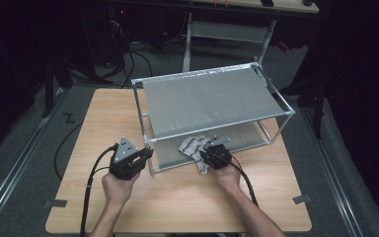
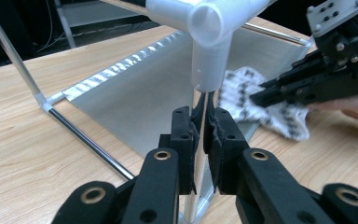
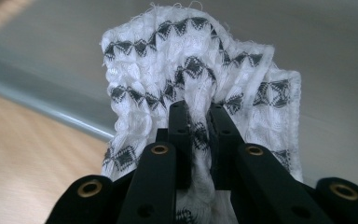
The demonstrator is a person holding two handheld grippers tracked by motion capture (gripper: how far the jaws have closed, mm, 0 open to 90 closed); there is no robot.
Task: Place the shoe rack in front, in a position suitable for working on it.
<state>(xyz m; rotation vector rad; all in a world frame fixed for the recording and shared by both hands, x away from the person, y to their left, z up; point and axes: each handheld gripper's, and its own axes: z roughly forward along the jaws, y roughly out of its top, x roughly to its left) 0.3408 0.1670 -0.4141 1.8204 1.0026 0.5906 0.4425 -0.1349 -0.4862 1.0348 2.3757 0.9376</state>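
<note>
A two-tier metal rack (image 1: pixel 212 98) with grey shelf panels stands on the wooden table. A white cloth with black zigzag patterns (image 1: pixel 191 147) (image 3: pixel 191 65) (image 2: pixel 261 107) lies partly on the lower shelf at its front edge. My right gripper (image 1: pixel 208 153) (image 3: pixel 199 112) is shut on that cloth, bunching it between the jaws. My left gripper (image 1: pixel 148 152) (image 2: pixel 201 116) is shut on the rack's front left upright post (image 2: pixel 200 100), just below the white corner joint (image 2: pixel 207 28). In the left gripper view, the right gripper (image 2: pixel 261 95) reaches in from the right.
The wooden table (image 1: pixel 177 197) ends close to the person's forearms. The rack's upper shelf (image 1: pixel 212 96) overhangs the cloth. Cables trail from both grippers toward the near edge. A metal stand (image 1: pixel 227 29) and dark floor lie beyond the table.
</note>
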